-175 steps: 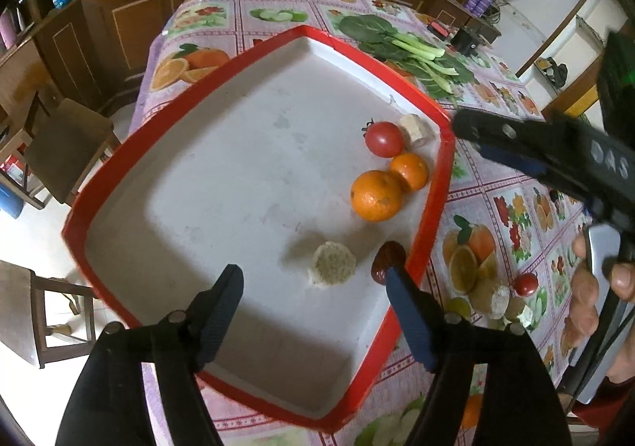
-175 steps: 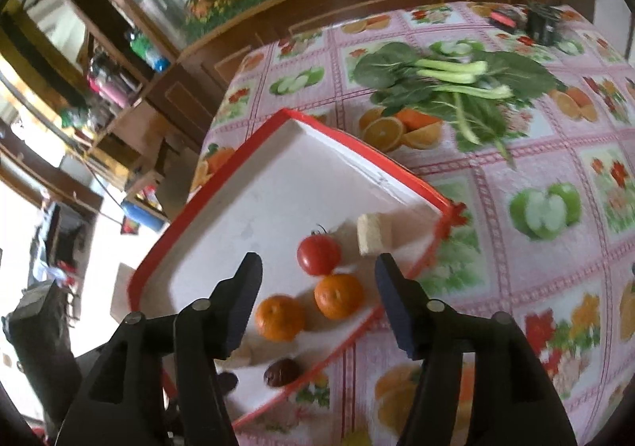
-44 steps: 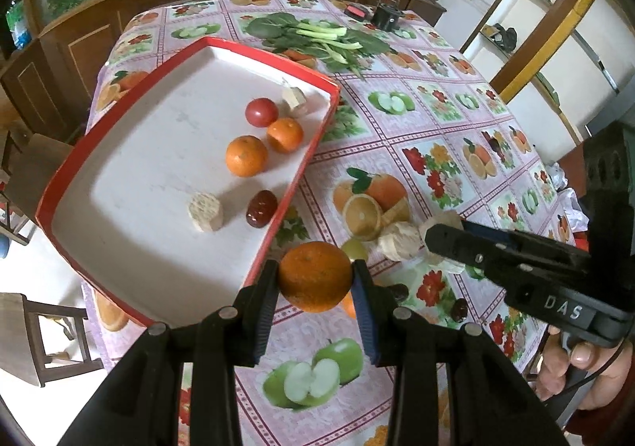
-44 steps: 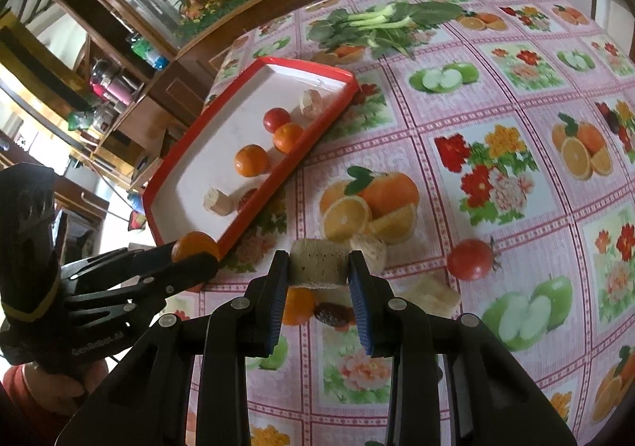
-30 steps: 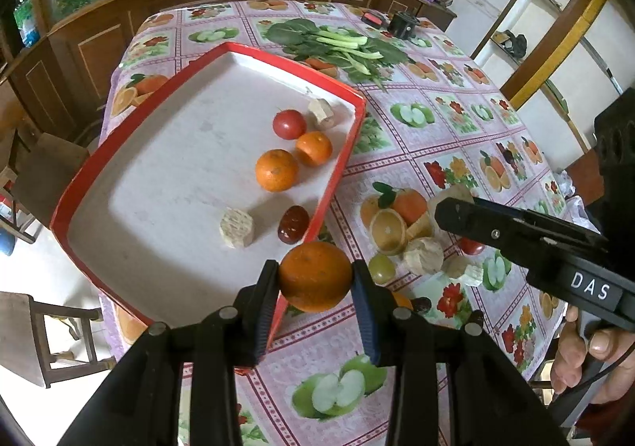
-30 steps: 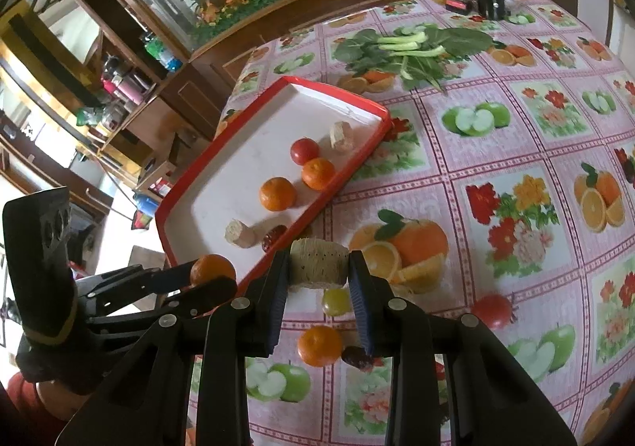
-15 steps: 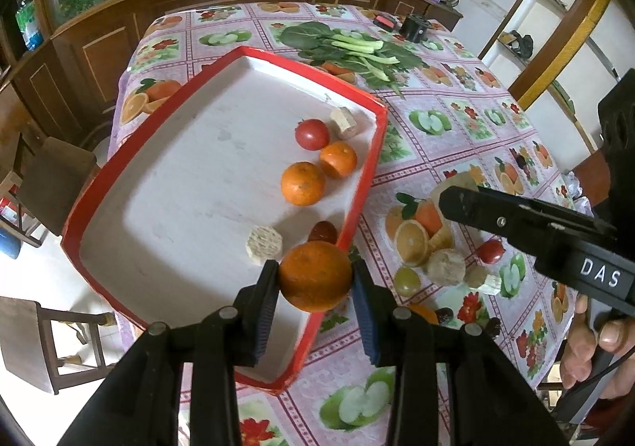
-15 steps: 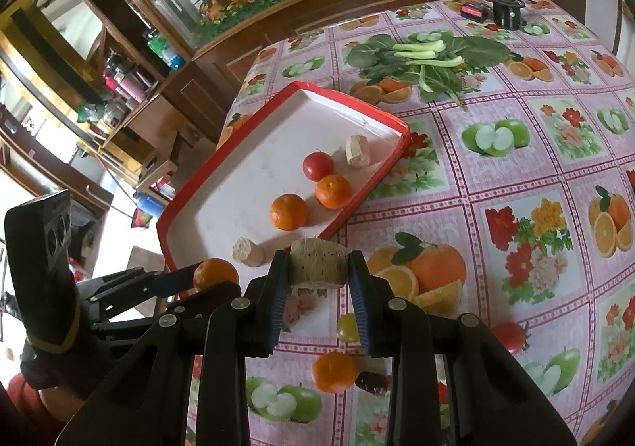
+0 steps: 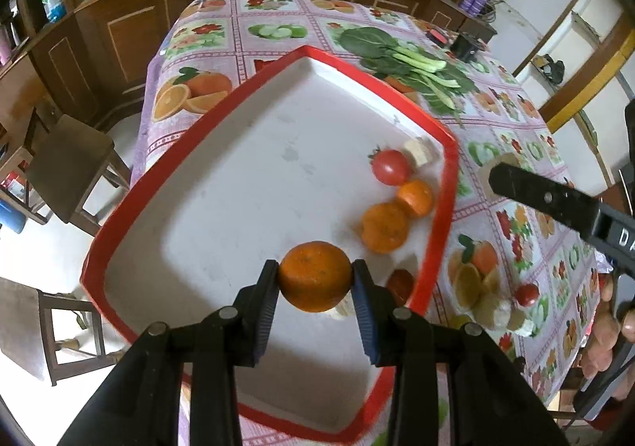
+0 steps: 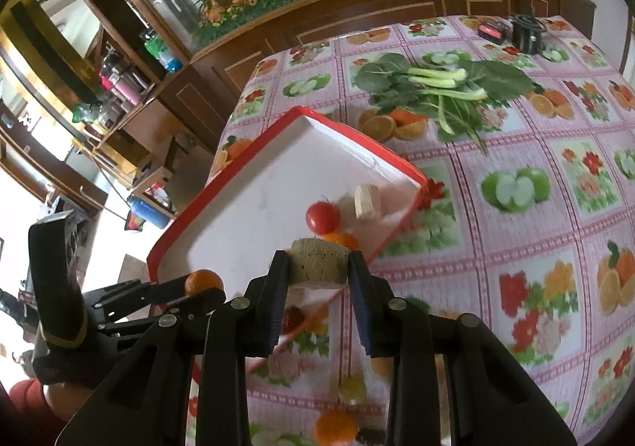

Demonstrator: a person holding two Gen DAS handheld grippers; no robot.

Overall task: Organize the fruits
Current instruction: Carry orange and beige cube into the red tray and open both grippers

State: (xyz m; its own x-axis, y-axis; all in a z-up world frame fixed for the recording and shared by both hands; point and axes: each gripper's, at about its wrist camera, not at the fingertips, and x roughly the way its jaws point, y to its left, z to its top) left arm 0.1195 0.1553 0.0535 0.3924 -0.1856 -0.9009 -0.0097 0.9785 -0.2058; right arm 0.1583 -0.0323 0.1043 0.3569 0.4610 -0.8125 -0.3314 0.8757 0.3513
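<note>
1. Four oranges (image 9: 385, 227) are showing: three over the tray (image 9: 258, 188), one on the tablecloth (image 10: 516, 247).
2. Two tomatoes (image 9: 390, 167) are showing: one near the tray's right corner, one off it.
3. At least three beige chunks (image 10: 367, 202) are showing.
4. One bunch of greens (image 10: 440, 89) is lying beyond the tray.

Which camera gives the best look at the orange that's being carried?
The left wrist view: the orange sits centred and close between the left gripper pads, over the red tray. The right wrist view shows only a small part of it, far left.
</note>
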